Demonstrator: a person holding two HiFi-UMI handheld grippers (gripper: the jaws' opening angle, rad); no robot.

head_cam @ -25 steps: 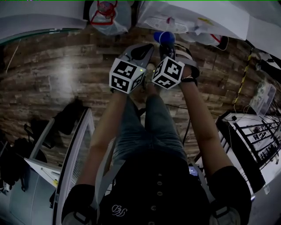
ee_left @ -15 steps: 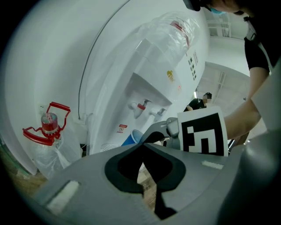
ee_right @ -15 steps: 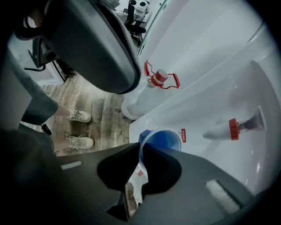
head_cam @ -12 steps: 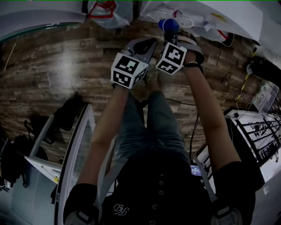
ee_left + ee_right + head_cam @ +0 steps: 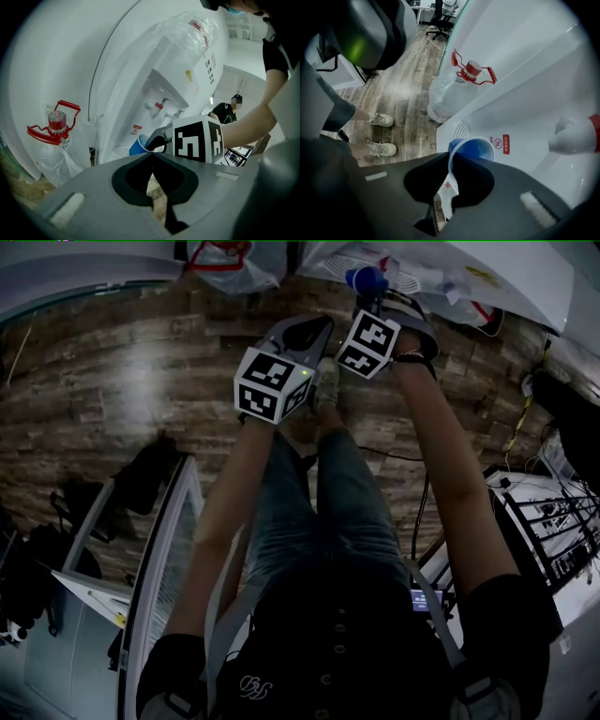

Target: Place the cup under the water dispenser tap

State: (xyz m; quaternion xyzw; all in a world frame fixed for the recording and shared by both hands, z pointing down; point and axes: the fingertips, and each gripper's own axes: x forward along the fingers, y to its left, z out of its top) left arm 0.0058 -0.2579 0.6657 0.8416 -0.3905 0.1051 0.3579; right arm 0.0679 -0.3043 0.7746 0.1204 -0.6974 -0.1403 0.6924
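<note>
My right gripper [image 5: 367, 298] is shut on the rim of a blue cup [image 5: 364, 279], one jaw inside the rim and one outside. The right gripper view shows the cup [image 5: 471, 150] hanging open side up over the white water dispenser's drip grille [image 5: 461, 129]. A white tap with a red tip [image 5: 576, 136] stands off to the right of it. My left gripper [image 5: 151, 154] trails beside the right one, shut with nothing in it. From its view the cup [image 5: 139, 145] sits low before the dispenser [image 5: 178, 79], below the red tap [image 5: 159, 105].
A large water bottle with a red handle [image 5: 56, 124], wrapped in clear plastic, stands on the wood floor left of the dispenser. The holder's shoes [image 5: 382, 119] are close to its base. Another person [image 5: 229, 108] sits beyond the dispenser. A glass partition [image 5: 159, 568] runs along the left.
Both grippers have moved toward the dispenser, up in the head view. The right one, with the cup, went further and more to the right. The left one shifted only a little.
</note>
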